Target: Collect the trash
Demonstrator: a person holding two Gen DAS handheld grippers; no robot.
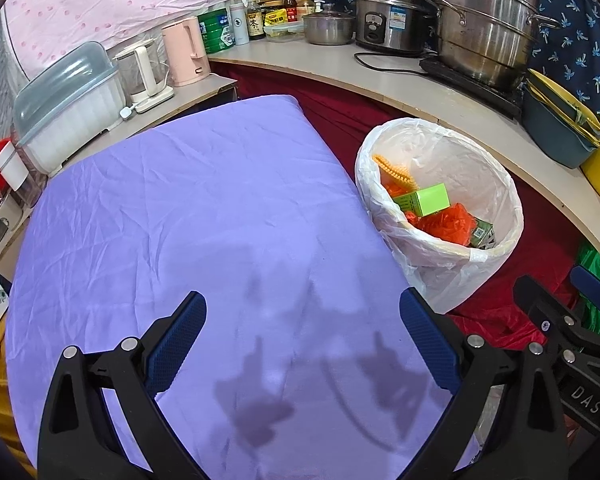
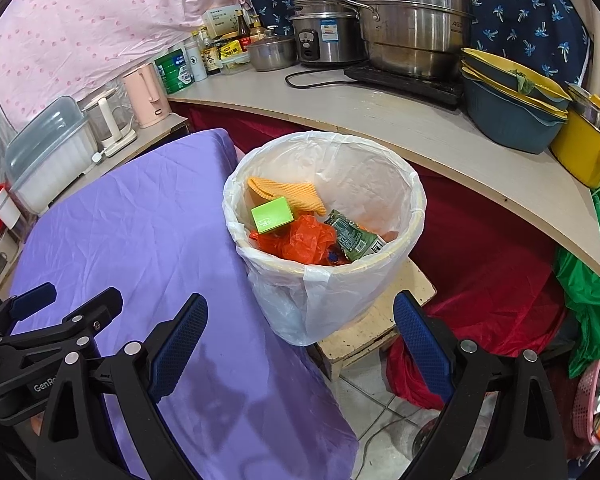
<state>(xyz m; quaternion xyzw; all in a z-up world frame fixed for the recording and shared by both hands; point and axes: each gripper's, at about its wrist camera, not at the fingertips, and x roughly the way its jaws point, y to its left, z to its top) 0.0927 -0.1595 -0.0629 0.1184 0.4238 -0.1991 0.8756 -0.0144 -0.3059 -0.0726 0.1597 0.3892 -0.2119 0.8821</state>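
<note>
Your left hand-held gripper (image 1: 302, 340) and right hand-held gripper (image 2: 300, 344) gape empty. The lined trash bin (image 2: 414, 216) stands upright beside the desk's (image 2: 112, 240) right edge; only your right view shows its stool (image 2: 364, 336).

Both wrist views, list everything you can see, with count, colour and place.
Table cloth: one, purple, nothing lying on it.
Trash bin: one, white bag liner, on a low stool at the table's right edge.
Green box: one, in the bin.
Orange cloth: one, in the bin.
Orange plastic bag: one, in the bin.
Green wrapper: one, in the bin.
Kettles: pink, white, far left shelf.
Steamer pot: one, steel, on counter.
Rice cooker: one, steel, on counter.
Basins: stacked, blue and yellow, counter right.
Left tongs: open, empty, over the table.
Right tongs: open, empty, near the bin.
</note>
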